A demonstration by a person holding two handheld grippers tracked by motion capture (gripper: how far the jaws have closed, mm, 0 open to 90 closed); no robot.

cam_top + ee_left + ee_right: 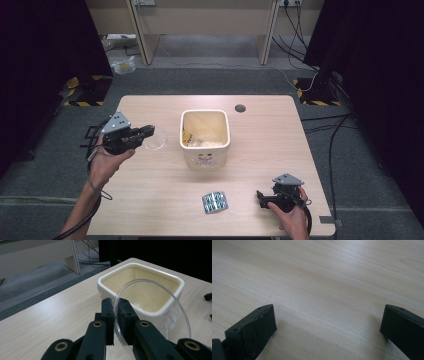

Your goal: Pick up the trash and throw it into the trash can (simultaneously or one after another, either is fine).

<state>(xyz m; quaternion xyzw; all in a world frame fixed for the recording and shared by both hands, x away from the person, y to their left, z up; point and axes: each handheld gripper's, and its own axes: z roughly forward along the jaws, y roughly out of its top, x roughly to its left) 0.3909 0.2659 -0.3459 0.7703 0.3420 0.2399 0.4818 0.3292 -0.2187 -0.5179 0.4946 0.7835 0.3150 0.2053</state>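
On the table [150, 200], left tongs [116, 312] pinch a clear lid [160, 305] beside the bin [205, 137]; right tongs [327, 322] gape.

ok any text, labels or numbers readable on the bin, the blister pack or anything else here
No text can be read in these pictures.
Cream bin: dark marks on its front wall, too small and blurred to read.
Blister pack: no print can be made out.
Clear round lid, clamped in the left gripper: plain, no marking.
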